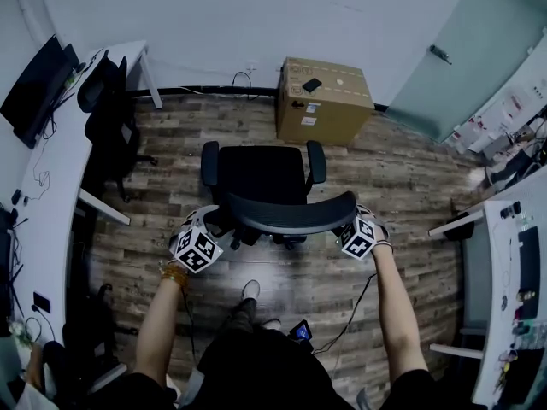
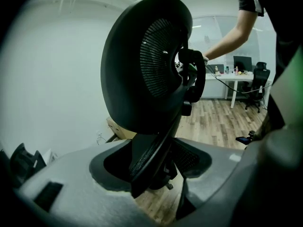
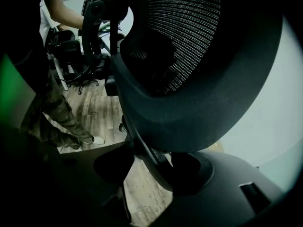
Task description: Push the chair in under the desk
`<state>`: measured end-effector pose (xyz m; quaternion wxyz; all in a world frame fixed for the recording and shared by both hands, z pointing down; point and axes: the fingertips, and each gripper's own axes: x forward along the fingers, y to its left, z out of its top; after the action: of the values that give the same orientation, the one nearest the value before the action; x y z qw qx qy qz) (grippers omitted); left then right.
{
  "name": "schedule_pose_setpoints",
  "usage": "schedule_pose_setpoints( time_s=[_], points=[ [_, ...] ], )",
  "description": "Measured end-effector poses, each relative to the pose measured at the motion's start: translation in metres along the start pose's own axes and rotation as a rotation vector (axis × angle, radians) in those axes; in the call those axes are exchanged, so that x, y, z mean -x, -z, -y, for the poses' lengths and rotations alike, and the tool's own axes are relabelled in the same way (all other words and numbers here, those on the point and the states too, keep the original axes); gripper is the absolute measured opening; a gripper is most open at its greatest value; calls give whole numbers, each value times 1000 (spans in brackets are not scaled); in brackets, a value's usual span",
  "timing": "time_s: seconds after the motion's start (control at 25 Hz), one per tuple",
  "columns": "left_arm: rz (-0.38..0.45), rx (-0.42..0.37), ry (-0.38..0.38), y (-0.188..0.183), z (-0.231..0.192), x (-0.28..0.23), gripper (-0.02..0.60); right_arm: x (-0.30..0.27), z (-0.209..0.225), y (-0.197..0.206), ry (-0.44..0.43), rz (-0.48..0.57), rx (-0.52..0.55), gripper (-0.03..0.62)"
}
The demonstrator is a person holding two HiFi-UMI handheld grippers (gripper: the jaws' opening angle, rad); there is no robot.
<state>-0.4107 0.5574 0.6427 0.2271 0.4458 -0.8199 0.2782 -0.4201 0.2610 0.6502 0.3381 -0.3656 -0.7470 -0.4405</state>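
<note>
Overhead, the backrest point(image 1: 291, 216) of the chair point(image 1: 261, 178) hid the fingertips, yet close up the left gripper point(image 2: 158, 174) and the right gripper point(image 3: 151, 171) each held its fingers point(image 2: 71, 183) apart astride that rim, clamped on nothing, while the chair stood out on the floor point(image 1: 402, 178), well apart from the counter point(image 1: 51, 186) at left.

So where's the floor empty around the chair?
Bare wood floor lies between the chair and the right desk, and between it and the left desk. Tighter toward the cardboard box; crowded behind the chair by the person's feet and a cable.
</note>
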Motion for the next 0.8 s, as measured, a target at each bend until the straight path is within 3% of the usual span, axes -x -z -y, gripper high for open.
schedule_pose_setpoints(
  time_s=[0.32, 0.8],
  points=[
    [-25, 20, -2, 3, 7, 1, 287, 9, -13, 4, 4, -2, -22, 242],
    [-87, 16, 57, -2, 22, 1, 304, 31, -38, 14, 48, -11, -60, 239]
  ],
)
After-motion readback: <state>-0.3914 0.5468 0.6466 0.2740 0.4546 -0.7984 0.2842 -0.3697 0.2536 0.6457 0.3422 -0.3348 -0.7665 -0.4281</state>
